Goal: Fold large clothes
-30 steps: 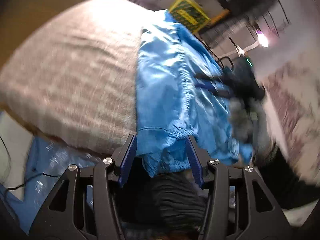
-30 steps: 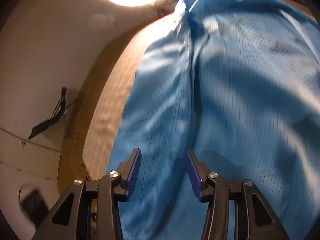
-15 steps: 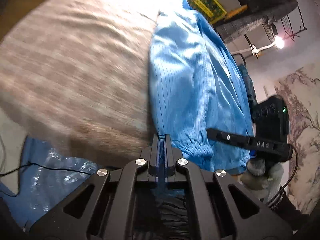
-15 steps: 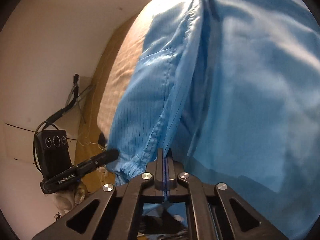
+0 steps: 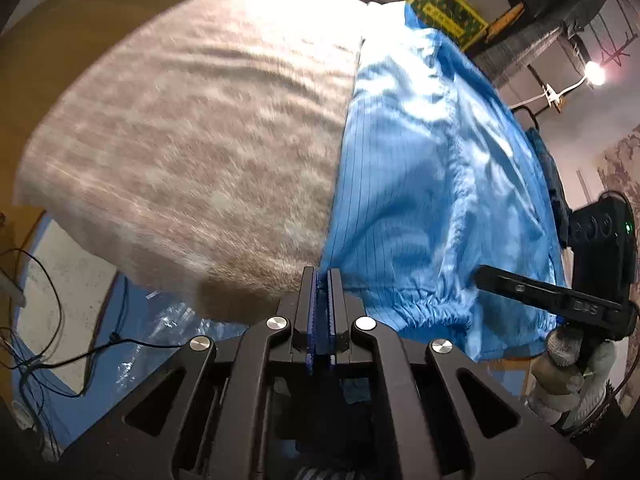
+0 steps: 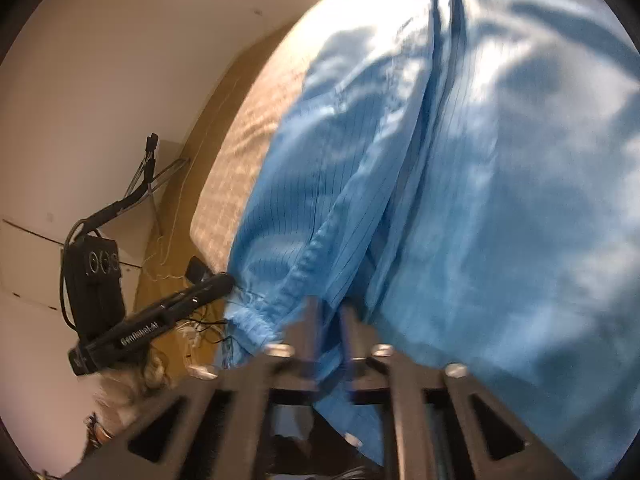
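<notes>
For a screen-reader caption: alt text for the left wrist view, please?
The left gripper, shut, pinches the near hem of a blue garment spread over a beige bedcover. The right gripper reaches toward the garment's gathered cuff.

- Blue garment point(image 6: 460, 184) fills the frame's right and centre.
- Right gripper point(image 6: 330, 320), bottom centre, blurred, jaws just opening, cloth between.
- Left gripper point(image 6: 224, 280) at lower left, touching the garment's edge.

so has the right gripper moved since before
Yes. In the left wrist view, the right gripper went from above the blue garment's middle to its elastic hem at the bed's near edge; its jaws have just been opening, fabric between them.
</notes>
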A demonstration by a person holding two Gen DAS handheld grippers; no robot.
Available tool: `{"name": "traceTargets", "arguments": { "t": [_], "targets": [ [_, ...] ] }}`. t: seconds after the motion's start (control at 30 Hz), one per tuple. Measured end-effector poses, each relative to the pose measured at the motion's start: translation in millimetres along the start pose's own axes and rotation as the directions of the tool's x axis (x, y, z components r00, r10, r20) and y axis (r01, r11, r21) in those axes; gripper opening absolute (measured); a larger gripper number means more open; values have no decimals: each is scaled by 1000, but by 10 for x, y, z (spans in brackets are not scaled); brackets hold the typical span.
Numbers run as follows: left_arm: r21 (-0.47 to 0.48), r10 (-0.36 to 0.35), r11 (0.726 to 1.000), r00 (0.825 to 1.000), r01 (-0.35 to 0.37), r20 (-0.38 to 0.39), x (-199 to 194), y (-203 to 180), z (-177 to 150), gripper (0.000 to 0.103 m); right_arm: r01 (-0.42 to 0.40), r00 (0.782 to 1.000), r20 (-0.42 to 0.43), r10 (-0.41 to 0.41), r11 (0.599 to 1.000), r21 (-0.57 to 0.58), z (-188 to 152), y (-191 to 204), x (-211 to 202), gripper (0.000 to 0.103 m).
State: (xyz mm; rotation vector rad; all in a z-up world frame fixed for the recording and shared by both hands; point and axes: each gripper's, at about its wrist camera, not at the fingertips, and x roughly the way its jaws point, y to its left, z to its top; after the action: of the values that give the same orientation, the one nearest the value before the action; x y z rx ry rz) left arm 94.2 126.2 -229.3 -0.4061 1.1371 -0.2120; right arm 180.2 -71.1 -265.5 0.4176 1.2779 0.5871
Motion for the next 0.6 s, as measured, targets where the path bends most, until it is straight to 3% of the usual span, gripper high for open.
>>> {"name": "traceTargets", "arguments": {
  "t": [0.03,0.13,0.23,0.33,0.4,0.47,0.6],
  "targets": [
    [9,9,1000,1000,-9,26,-77,-27,-1,1,1,999,38,-1,1000,-9,-27,9,-115,41],
    [56,30,998,995,-36,91,-274,-156,-19,1,18,994,112,-13,999,-41,-55,0,-390,41],
    [114,29,992,990,-46,141,-449,-342,-71,1,87,981,179,-69,992,-92,-141,5,-672,41],
    [154,-32,988,985,5,172,-561,-554,-137,1,162,948,293,-122,980,-114,-325,-40,-1034,43],
    [182,-59,983,981,24,187,-629,-690,-185,12,180,929,345,-134,978,-103,-413,-105,-1240,44],
    [200,-82,979,980,44,184,-655,-857,-186,20,217,906,389,-166,972,-91,-519,-177,-1452,49],
    [275,-114,959,978,63,176,-693,-1267,-221,21,331,847,458,-270,942,-57,-712,-263,-1846,62]
  ]
}}
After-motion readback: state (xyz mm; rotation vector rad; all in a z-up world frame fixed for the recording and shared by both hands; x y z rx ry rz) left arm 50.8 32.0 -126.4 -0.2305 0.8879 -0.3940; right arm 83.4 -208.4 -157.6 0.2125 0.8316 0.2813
